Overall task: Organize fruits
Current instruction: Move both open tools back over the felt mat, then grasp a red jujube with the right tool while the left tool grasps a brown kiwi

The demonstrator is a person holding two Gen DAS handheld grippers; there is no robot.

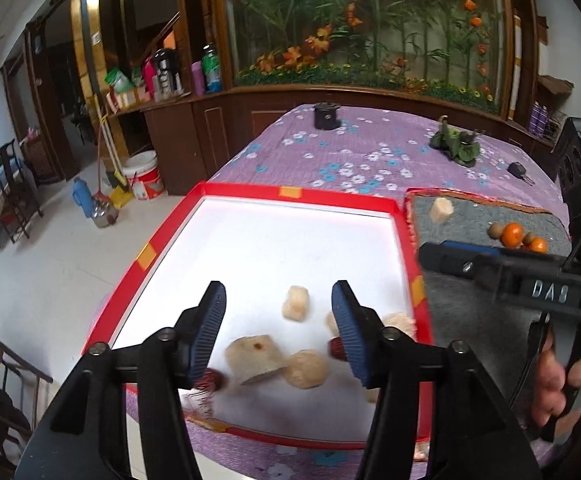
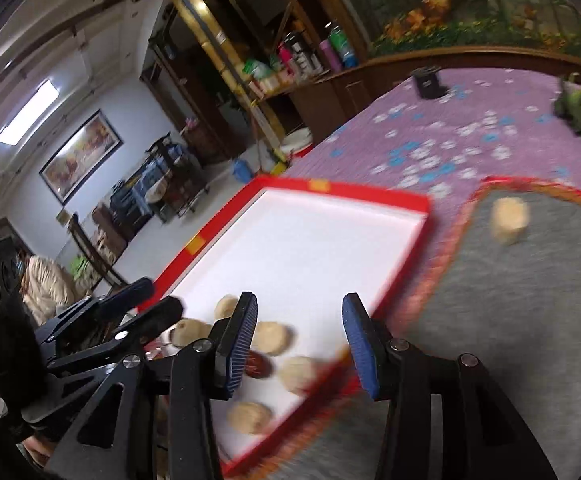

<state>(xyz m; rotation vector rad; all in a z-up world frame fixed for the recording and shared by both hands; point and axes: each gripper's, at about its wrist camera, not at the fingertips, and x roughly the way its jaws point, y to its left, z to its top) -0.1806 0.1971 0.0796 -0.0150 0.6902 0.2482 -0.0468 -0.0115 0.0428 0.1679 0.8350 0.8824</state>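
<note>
A wood-panelled room with a big glass case of artificial flowers point(image 1: 370, 20) behind, and up front a table under a purple floral cloth point(image 1: 354, 160). On it sits a shallow red-rimmed tray with a white floor point(image 1: 290, 240), and just beside it a grey felt mat with an orange edge point(image 1: 482, 308). The left gripper point(image 1: 278, 334) hangs over the tray's near end, fingers spread wide, gripping nothing. Below lie pale beige fruit chunks point(image 1: 255, 357) and dark red dates point(image 2: 257, 364) (blurred, hard to count). The right gripper point(image 2: 300, 346) hovers over the tray's right rim, fingers also wide apart and bare. On the mat, well apart, are two small orange tangerines point(image 1: 513, 235), brown round fruits and one pale chunk point(image 1: 441, 210).
</note>
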